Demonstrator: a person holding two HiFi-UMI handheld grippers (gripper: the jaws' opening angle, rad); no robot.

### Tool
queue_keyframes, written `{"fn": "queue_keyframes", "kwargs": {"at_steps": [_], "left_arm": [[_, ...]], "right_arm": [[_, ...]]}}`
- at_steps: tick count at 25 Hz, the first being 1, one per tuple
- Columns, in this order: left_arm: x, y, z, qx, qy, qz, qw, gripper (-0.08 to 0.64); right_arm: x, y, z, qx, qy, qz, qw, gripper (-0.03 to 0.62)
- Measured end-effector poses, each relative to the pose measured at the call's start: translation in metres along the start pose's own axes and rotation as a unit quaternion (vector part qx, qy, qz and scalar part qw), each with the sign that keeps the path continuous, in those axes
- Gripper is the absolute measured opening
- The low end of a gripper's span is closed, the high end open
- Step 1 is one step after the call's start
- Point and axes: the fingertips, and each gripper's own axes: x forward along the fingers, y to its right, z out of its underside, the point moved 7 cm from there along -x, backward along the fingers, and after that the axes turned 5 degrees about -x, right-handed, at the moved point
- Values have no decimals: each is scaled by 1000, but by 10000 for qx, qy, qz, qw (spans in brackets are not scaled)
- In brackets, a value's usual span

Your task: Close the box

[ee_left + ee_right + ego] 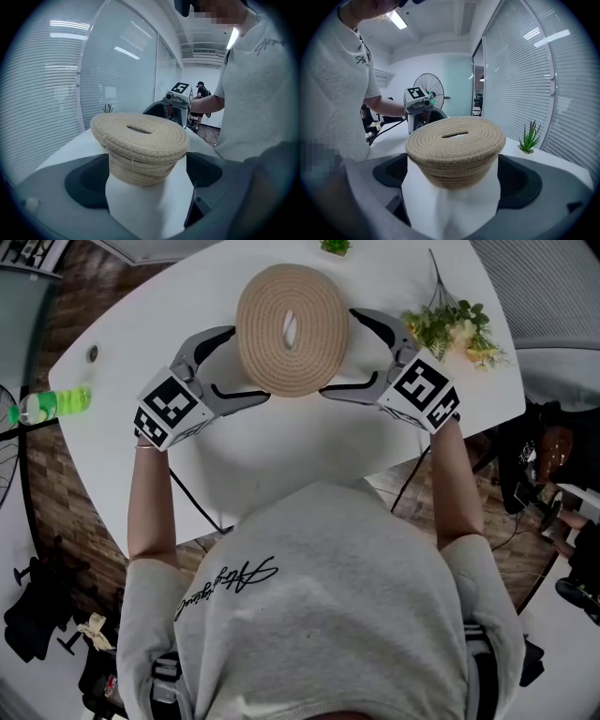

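Observation:
A round woven rope box point(291, 329) stands on the white table point(309, 446), its slotted lid on top. In the left gripper view the lid point(139, 132) rests slightly askew on the box body point(140, 168). In the right gripper view the lid point(456, 137) covers the body point(451, 172). My left gripper point(249, 363) is open at the box's left side, and the box sits between its jaws point(147, 187). On the box's right side my right gripper point(338, 352) is open in the same way point(450, 185). Whether the fingertips touch the box is unclear.
A leafy sprig with yellow flowers point(455, 329) lies on the table at the right. A small green plant point(335, 246) stands at the far edge. A green bottle point(56, 404) sits beyond the table's left edge. A fan point(429, 91) stands behind.

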Motion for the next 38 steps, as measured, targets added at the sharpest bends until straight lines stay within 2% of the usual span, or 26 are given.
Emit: {"fn": "queue_keyframes", "kwargs": {"at_steps": [5,10,17,20,30,35,38], "left_arm": [[2,17,8,-162,177,-85,9997,509],[-6,28,10,-315,422,-408,9978,509],[-29,45,0,-776,1336,-910,9838,508],[-35,56,-10,-887,1639,-955,9778,508],[-43,100,-50,-509,1931,-1284,9714,508],[-49,113,-74,-370,2234,-1631,9603,506],[-50,119,-82,-305,2309,-1693,9577,499]], "right_arm": [[-5,-13,6,232,177,64,9996,591],[-11,-30,13,265,170,98,9995,591],[-30,-43,1,273,623,476,9965,588],[-35,-48,-5,206,770,647,9947,583],[-58,-61,-41,59,1455,962,9847,534],[-71,-70,-58,-150,1697,1124,9789,499],[-76,-73,-64,-208,1780,1199,9765,475]]}}
